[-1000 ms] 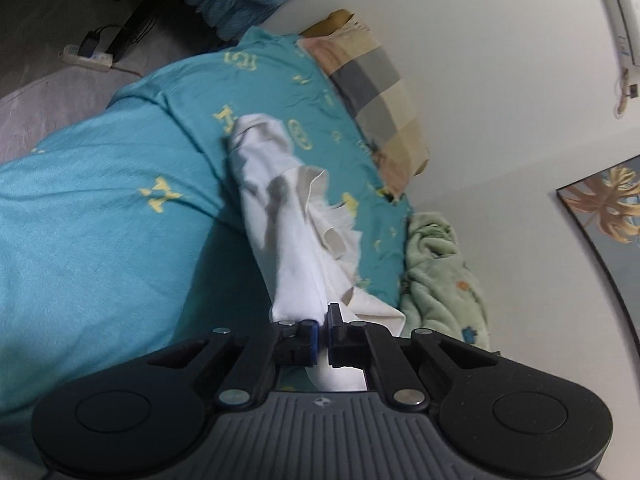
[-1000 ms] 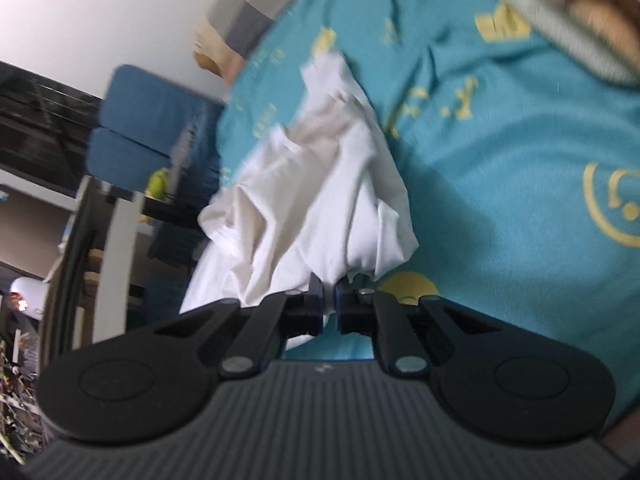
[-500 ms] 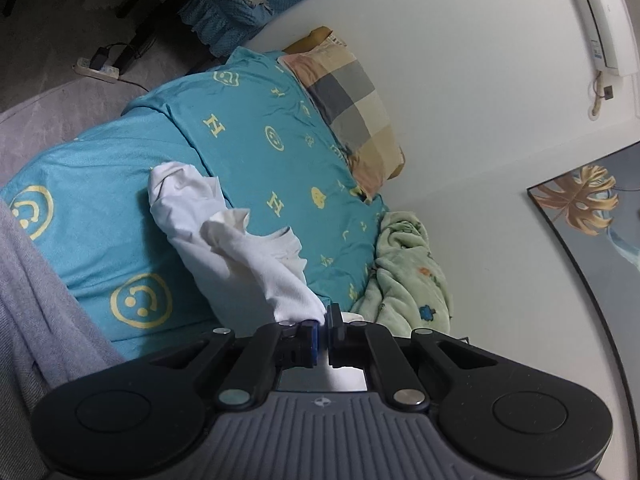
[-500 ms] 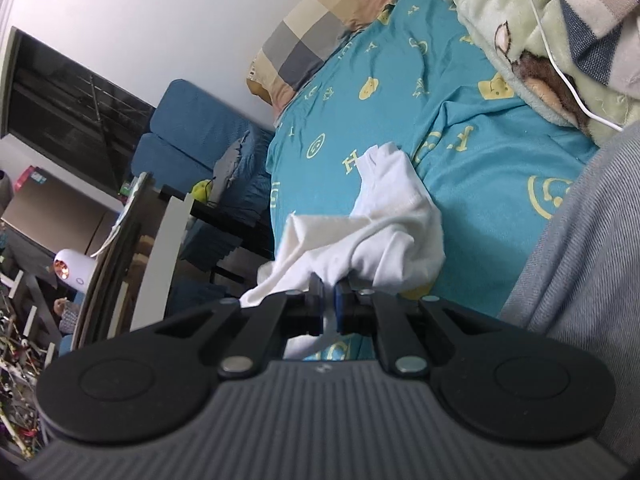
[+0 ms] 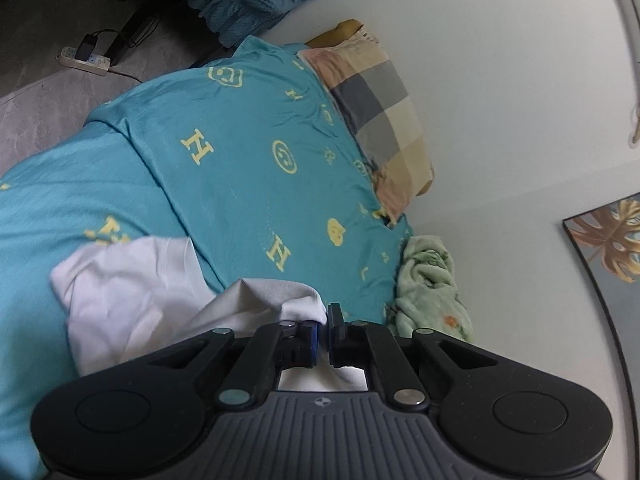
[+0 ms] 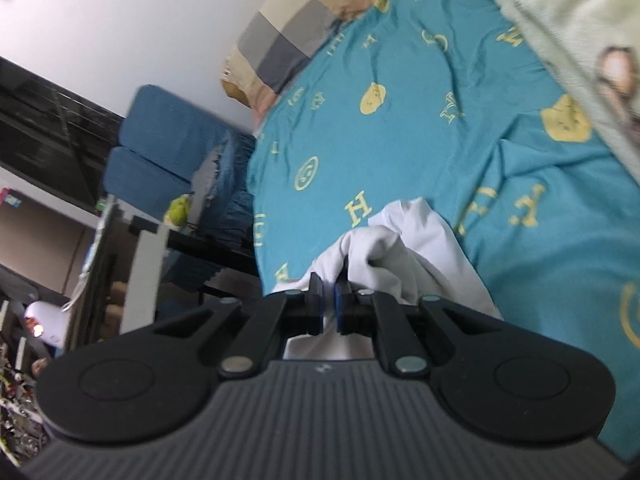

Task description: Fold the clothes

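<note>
We have the left gripper [image 5: 323,318] pinched on a fold of the white shirt [image 5: 132,292] — the right gripper [image 6: 328,292] nips another bunch of it. The shirt trails from both claws onto the teal bed [image 5: 240,160], crumpled near its front edge. A checked pillow [image 5: 376,108] lies at the bed's far edge by the wall, a green blanket [image 5: 430,280] at the corner.

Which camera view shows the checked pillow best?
The left wrist view: the checked pillow lies whole and sharp against the wall. The right wrist view shows it blurred at the top edge.
</note>
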`<state>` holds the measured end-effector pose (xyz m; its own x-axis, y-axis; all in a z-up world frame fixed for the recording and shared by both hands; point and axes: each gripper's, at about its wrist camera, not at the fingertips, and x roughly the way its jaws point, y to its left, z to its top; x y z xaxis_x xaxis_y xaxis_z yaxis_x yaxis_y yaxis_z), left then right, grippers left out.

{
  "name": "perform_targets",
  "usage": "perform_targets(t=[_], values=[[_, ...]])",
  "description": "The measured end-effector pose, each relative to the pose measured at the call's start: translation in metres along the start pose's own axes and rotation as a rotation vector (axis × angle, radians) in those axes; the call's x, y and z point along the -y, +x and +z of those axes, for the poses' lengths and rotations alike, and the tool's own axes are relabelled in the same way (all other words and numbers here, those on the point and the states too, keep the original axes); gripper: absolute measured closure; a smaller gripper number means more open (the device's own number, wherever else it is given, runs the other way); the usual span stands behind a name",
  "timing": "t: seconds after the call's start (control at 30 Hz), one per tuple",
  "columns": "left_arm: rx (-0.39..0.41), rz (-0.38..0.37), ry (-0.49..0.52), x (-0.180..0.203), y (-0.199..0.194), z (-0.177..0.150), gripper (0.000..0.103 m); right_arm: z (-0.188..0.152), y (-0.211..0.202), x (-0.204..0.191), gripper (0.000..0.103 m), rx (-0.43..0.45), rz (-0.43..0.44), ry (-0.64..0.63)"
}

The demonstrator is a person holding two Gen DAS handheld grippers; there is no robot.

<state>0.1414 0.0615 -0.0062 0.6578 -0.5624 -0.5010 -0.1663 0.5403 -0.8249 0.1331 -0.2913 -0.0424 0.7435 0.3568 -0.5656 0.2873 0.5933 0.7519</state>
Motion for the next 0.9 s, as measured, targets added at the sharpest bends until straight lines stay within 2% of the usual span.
perform_targets(t=[0.17,0.23,0.37,0.4,0.5,0.53,0.57,0.63,0.67,0.8,0.9], values=[[-0.044,0.034,0.002,-0.032,0.065,0.03,0.098,0.021,0.066,0.019,0.094,-0.061,-0.066,0.01],[-0.067,0.045,0.008,-0.044,0.089,0.039,0.097,0.022,0.08,0.027,0.093,-0.081,-0.089,0.011],[-0.078,0.079,0.107,-0.051,0.11,0.042,0.095,0.023,0.101,0.04,0.093,-0.111,-0.121,0.015],[-0.079,0.078,0.127,-0.051,0.112,0.041,0.093,0.023,0.101,0.04,0.092,-0.111,-0.119,0.019],[-0.068,0.078,0.204,-0.044,0.108,0.038,0.071,0.024,0.092,0.028,0.09,-0.097,-0.07,-0.063],[-0.059,0.081,0.243,-0.04,0.104,0.036,0.062,0.024,0.089,0.024,0.085,-0.092,-0.054,-0.091],[-0.045,0.079,0.287,-0.034,0.099,0.033,0.057,0.024,0.085,0.019,0.07,-0.087,-0.037,-0.119],[-0.015,0.065,0.384,-0.021,0.091,0.024,0.05,0.023,0.076,0.007,0.05,-0.057,-0.009,-0.187],[-0.003,0.063,0.43,-0.016,0.089,0.02,0.047,0.023,0.07,0.001,0.044,-0.039,0.004,-0.224],[0.028,0.139,0.627,0.0,0.096,0.0,0.041,0.018,0.064,-0.018,0.044,0.006,0.005,-0.386],[0.005,0.222,0.703,-0.002,0.113,-0.01,0.041,0.012,0.078,-0.021,0.045,0.002,-0.054,-0.486]])
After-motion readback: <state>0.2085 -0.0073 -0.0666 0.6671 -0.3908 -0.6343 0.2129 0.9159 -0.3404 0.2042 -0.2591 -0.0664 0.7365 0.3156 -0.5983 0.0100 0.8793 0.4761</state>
